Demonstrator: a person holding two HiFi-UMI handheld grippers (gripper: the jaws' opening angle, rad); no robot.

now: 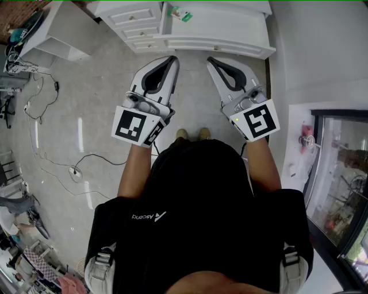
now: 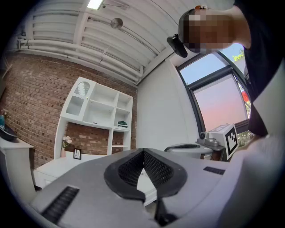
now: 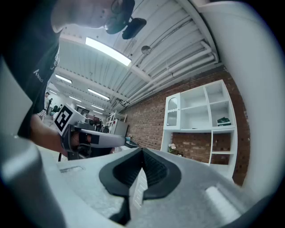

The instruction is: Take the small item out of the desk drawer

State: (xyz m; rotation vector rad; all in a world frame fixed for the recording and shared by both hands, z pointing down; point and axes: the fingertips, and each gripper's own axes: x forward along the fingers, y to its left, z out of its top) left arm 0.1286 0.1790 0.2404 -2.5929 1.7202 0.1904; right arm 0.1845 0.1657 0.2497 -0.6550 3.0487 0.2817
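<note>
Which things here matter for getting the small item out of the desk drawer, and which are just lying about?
For the job: white desk; its drawers; left claw and right claw, both shut and empty.
Lying about: floor cable; green object on the desktop; white shelving against the brick wall.

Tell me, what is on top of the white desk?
A small green thing lies on the white desk. Its drawers are shut, so their insides are hidden.
</note>
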